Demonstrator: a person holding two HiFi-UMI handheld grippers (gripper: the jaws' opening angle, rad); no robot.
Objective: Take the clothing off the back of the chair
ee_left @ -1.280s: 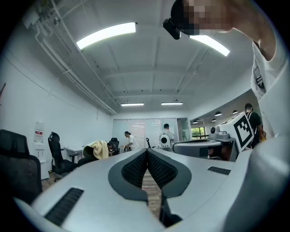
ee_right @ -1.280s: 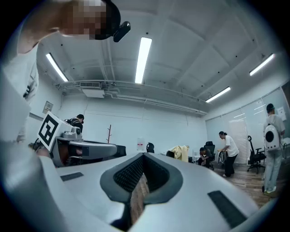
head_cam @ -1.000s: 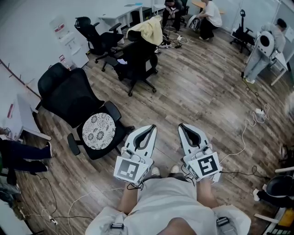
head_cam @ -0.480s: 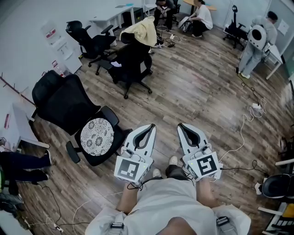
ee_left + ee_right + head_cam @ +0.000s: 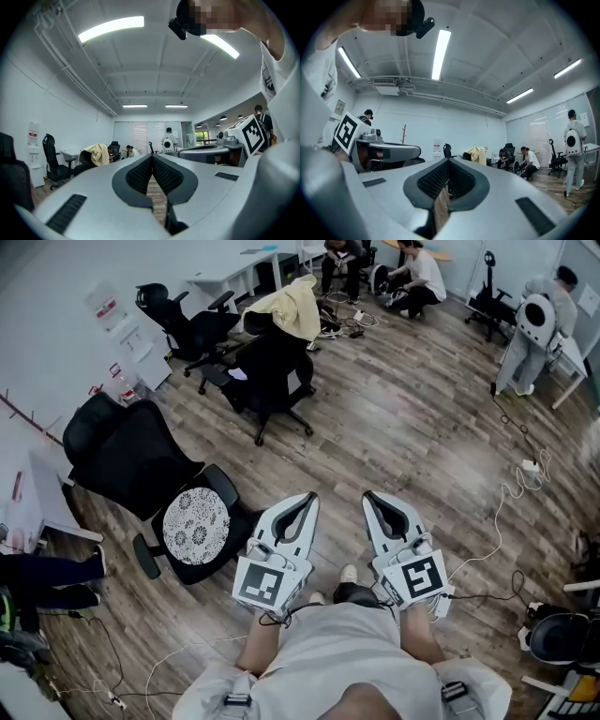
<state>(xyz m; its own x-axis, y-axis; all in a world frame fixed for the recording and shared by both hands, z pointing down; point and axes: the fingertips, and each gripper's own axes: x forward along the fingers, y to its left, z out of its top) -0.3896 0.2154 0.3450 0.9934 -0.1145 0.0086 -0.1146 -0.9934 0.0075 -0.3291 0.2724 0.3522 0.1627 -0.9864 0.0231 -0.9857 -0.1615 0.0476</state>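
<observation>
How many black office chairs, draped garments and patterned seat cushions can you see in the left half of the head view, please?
Black office chairs: 3 (cushioned chair, draped chair, desk-side chair)
Pale yellow garment: 1
Patterned seat cushion: 1
Total: 5

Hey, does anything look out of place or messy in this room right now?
A pale yellow garment hangs crumpled over the back of a black office chair, and a loose white cable snakes across the wooden floor at right.
</observation>
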